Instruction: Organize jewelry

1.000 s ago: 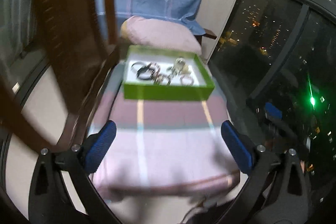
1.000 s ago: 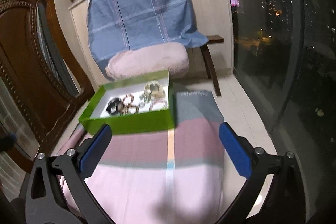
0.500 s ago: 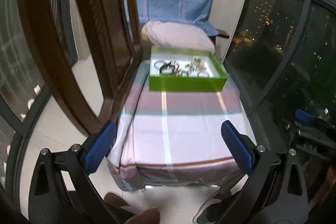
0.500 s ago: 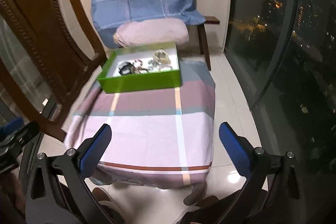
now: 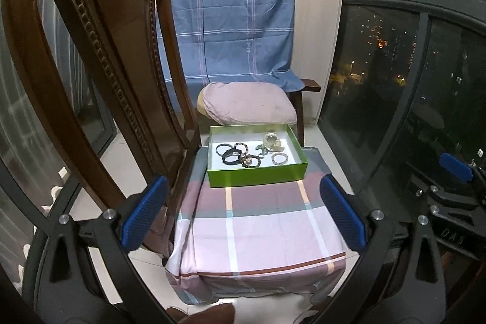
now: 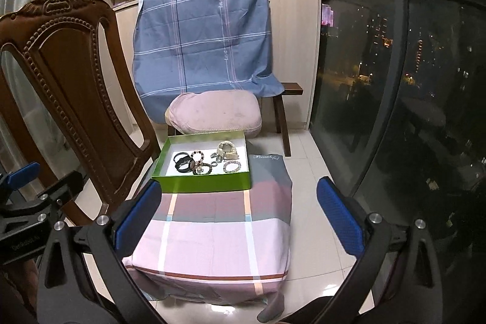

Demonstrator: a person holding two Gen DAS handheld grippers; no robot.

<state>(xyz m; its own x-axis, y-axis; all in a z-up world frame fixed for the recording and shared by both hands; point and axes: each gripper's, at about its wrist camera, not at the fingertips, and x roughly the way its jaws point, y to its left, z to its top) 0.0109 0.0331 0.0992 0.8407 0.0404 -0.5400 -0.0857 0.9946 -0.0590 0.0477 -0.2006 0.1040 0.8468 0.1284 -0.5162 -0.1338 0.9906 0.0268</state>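
A green box [image 5: 256, 176] with a white inside sits at the far end of a low table draped in a pink and grey plaid cloth [image 5: 261, 230]. It also shows in the right wrist view [image 6: 203, 183]. Inside lie several bracelets: a black band [image 5: 230, 155], a pale beaded bracelet [image 5: 279, 158] and a cream coil [image 5: 272, 138]. My left gripper [image 5: 243, 213] is open and empty, well back from the box. My right gripper [image 6: 237, 216] is open and empty, also back from it.
A carved wooden chair [image 5: 100, 66] stands close on the left of the table. Behind the box is a pink cushion [image 5: 247, 108] on a bench under a blue cloth [image 5: 231, 29]. Dark windows [image 5: 410, 81] run along the right. The floor is white tile.
Both grippers have pulled back and risen away from the box. The whole table and the chair back have come into view. Both stay open.
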